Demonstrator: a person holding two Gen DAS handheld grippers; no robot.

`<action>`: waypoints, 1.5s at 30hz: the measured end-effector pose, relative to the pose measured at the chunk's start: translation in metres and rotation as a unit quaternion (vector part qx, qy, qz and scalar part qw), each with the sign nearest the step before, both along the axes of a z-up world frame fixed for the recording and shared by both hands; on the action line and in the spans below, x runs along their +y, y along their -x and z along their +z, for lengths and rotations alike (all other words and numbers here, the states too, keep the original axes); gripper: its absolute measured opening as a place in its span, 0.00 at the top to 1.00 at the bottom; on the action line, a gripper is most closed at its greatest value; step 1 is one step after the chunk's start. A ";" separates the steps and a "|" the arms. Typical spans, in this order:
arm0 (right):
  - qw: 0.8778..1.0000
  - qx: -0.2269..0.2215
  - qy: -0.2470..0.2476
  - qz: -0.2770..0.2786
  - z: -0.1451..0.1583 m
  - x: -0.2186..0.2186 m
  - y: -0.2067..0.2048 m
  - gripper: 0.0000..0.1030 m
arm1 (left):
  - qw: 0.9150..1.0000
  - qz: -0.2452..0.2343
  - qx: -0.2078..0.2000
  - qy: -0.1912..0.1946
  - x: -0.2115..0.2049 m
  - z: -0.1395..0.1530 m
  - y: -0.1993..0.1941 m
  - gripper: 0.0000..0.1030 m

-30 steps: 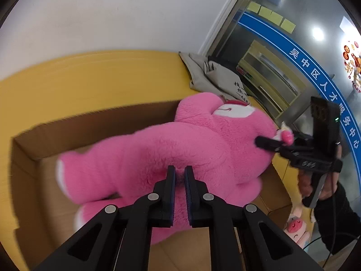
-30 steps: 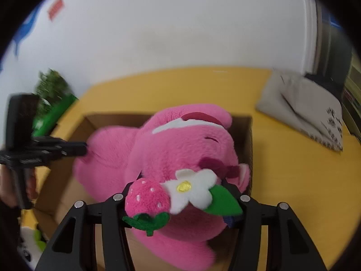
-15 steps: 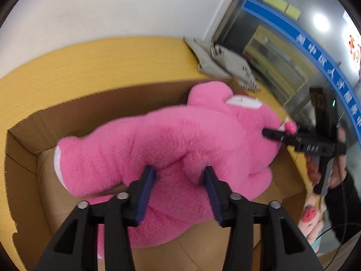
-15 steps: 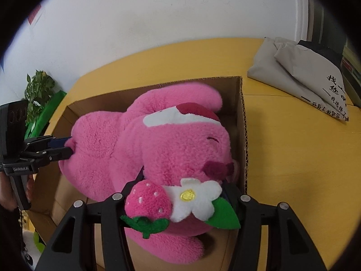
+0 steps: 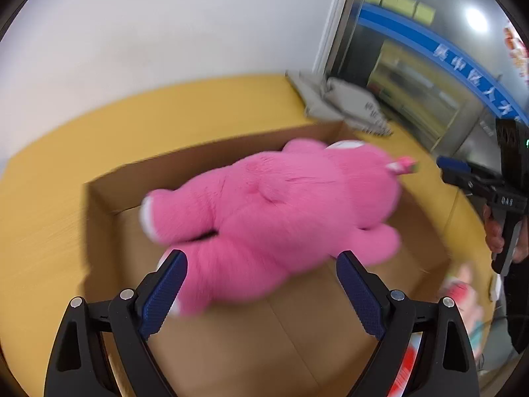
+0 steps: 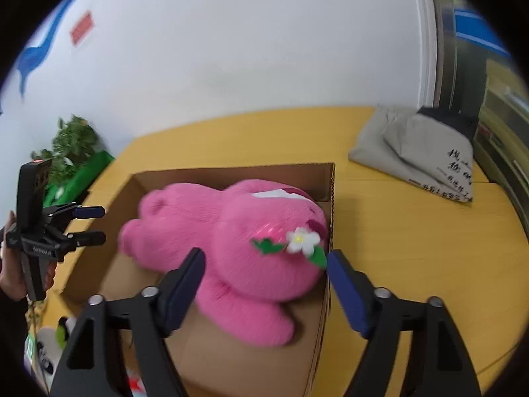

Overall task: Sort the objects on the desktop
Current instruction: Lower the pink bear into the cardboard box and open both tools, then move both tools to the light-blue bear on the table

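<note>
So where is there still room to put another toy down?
The bare yellow tabletop between the brown cardboard box and the folded grey cloth bag is free, and so is the box floor nearest the grippers. The big pink plush bear crowds the rest of the box.

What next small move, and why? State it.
Probably draw both grippers back, clear of the cardboard box, and look for the next item. The pink plush bear lies inside the box, and the left gripper and right gripper, jaws having just been opening, stand wide and touch nothing.
</note>
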State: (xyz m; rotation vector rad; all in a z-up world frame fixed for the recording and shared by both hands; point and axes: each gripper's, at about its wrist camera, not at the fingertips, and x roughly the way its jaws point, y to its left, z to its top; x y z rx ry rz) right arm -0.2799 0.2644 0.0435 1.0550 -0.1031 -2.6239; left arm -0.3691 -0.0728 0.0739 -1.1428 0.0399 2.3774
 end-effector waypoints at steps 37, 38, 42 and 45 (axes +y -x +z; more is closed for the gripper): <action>0.997 -0.008 -0.017 0.081 -0.090 -0.090 -0.285 0.22 | 0.977 0.015 -0.026 -0.209 0.052 -0.066 -0.338 0.00; 0.996 -0.016 -0.017 0.082 -0.093 -0.090 -0.277 0.22 | 0.976 0.015 -0.031 -0.213 0.053 -0.066 -0.331 0.00; 0.996 -0.039 -0.005 0.083 -0.104 -0.089 -0.256 0.22 | 0.974 0.010 -0.048 -0.220 0.064 -0.074 -0.305 0.00; 0.996 -0.056 -0.006 0.075 -0.109 -0.088 -0.241 0.22 | 0.977 0.021 -0.057 -0.205 0.070 -0.084 -0.291 0.00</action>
